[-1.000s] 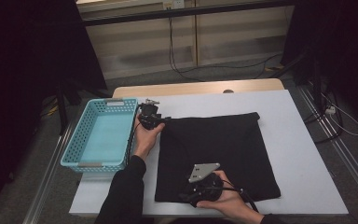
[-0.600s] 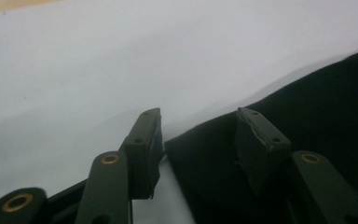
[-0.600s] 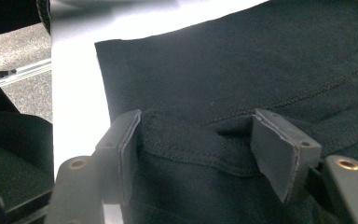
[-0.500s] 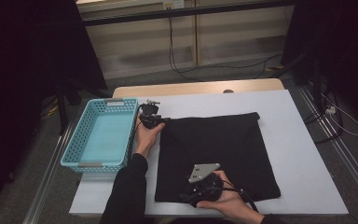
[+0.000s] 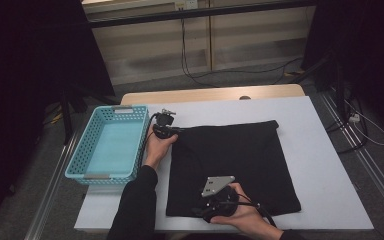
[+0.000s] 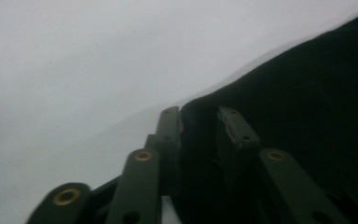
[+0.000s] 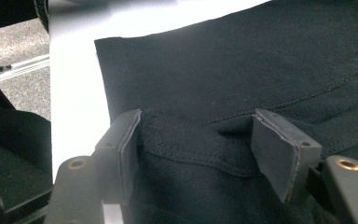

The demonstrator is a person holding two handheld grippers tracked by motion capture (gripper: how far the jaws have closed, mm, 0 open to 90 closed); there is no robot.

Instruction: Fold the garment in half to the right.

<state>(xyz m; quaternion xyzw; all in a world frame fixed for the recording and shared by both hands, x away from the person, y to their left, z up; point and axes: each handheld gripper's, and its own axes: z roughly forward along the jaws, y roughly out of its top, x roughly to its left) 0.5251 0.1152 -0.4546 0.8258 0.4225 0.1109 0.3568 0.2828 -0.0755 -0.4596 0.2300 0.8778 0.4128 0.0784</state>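
A black cloth (image 5: 235, 160) lies flat on the white table (image 5: 325, 150). My left gripper (image 5: 174, 131) is at the cloth's far left corner. In the left gripper view its jaws (image 6: 200, 123) have just been closing, and the black cloth (image 6: 284, 107) fills the narrow gap between the pads. My right gripper (image 5: 207, 202) rests on the cloth's near edge, towards the left. In the right gripper view its jaws (image 7: 196, 128) stand wide apart over a raised hem of the cloth (image 7: 223, 70), without pinching it.
A light blue basket (image 5: 80, 155) stands on the table's left side, just left of my left hand. Bare table runs along the right of the cloth and behind it. Cables lie on the floor beyond the table.
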